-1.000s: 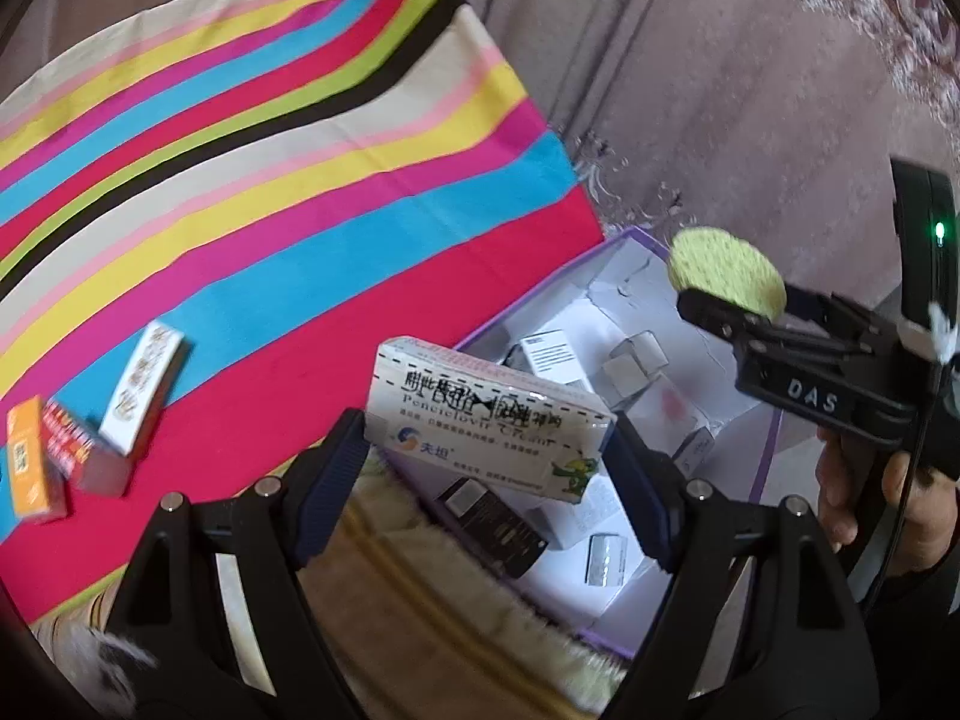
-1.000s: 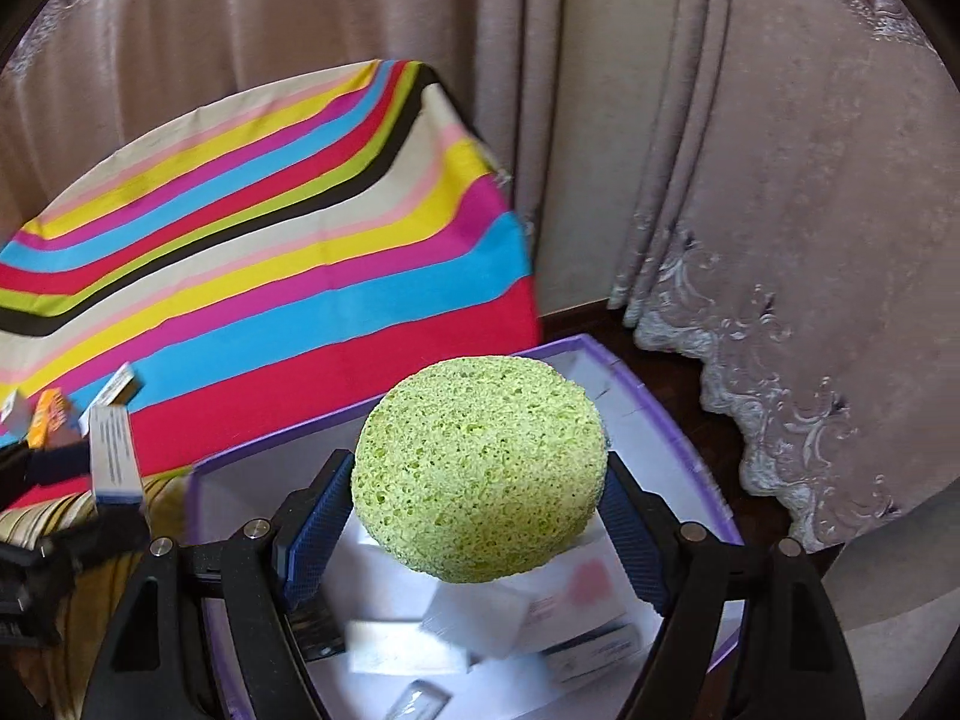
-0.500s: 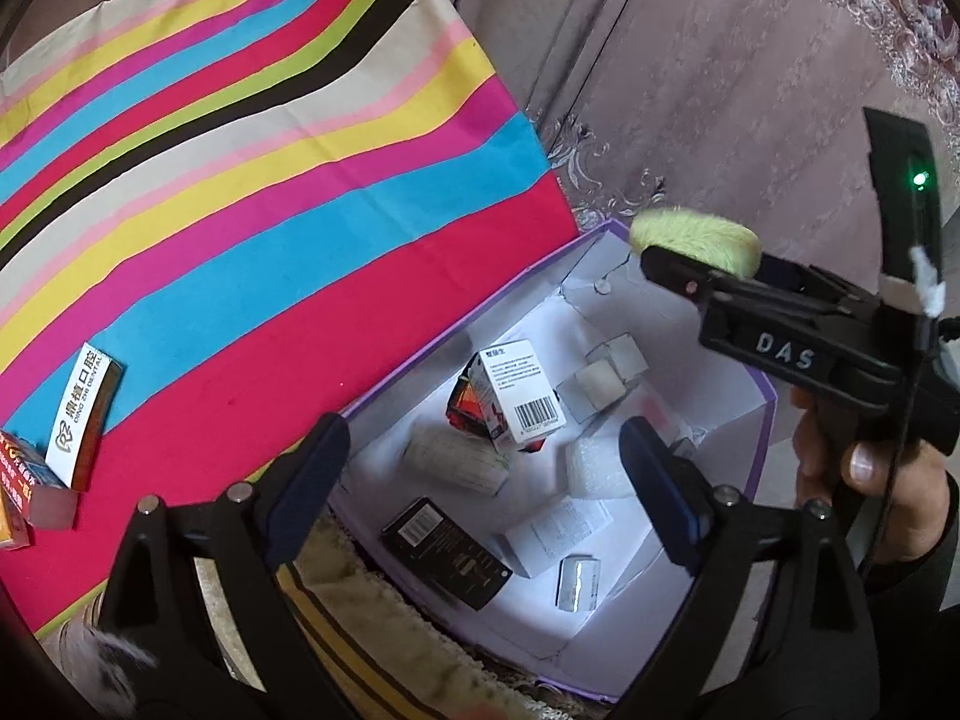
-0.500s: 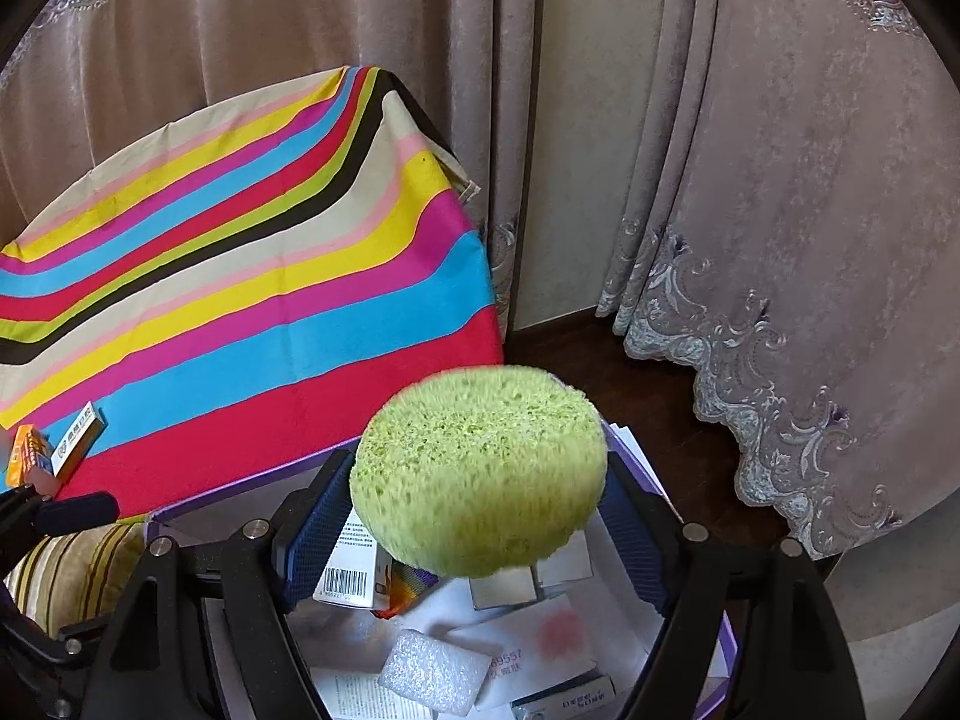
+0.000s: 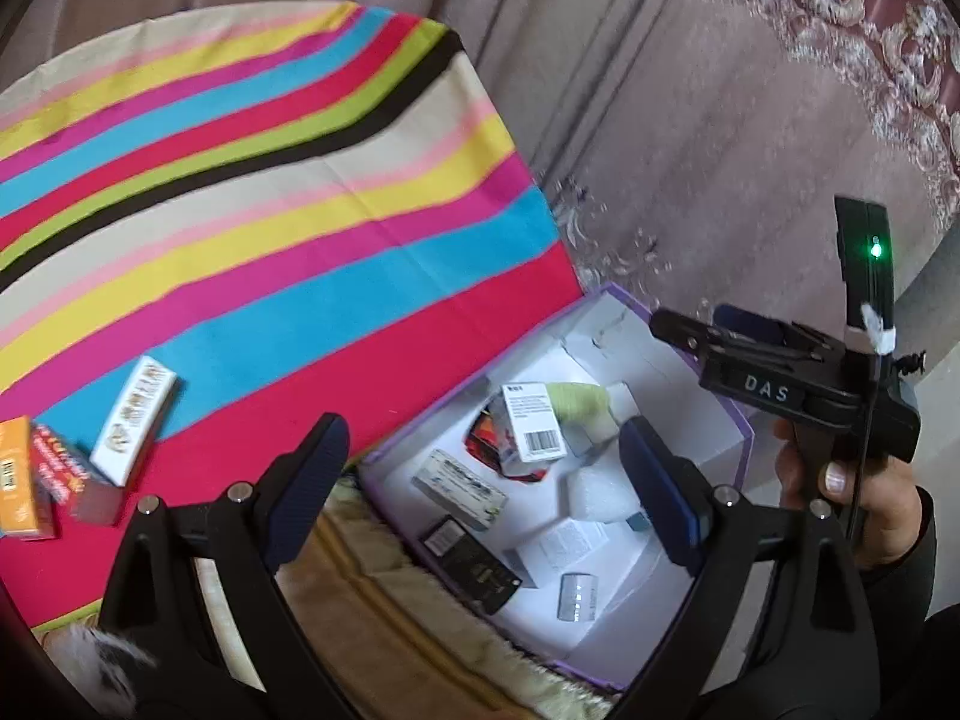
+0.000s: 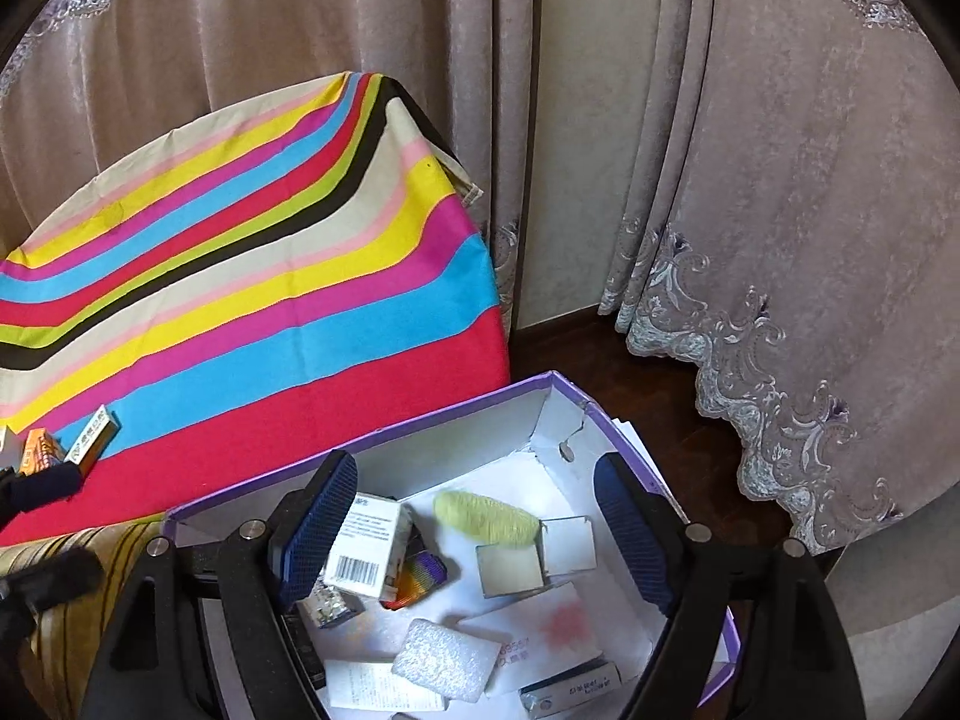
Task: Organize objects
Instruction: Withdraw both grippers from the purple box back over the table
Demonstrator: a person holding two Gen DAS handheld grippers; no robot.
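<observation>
My left gripper (image 5: 480, 444) is open and empty above the purple box (image 5: 414, 423). Over the same box (image 6: 360, 438), my right gripper (image 6: 474, 474) is also open with nothing between its fingers. The round green sponge (image 6: 486, 516) lies inside, next to a white barcode carton (image 6: 366, 546). In the left wrist view the sponge (image 5: 576, 399) sits behind that carton (image 5: 531, 426), and a long white medicine box (image 5: 459, 489) lies flat nearer me. On the striped tablecloth (image 5: 270, 210) remain a white box (image 5: 135, 420), an orange box (image 5: 15, 480) and a red one (image 5: 60, 474).
The purple box holds several small cartons, a foam pad (image 6: 444, 660) and a black pack (image 5: 474, 564). A person's hand (image 5: 840, 480) grips the right tool. Curtains (image 6: 780, 180) hang behind and to the right, above dark floor (image 6: 600, 348). A fringed brown cloth (image 5: 372, 600) lies under the box's near side.
The left gripper let go of the long white medicine box, which now lies in the purple box. The right gripper released the green sponge, which dropped into the box. Both stand open.
</observation>
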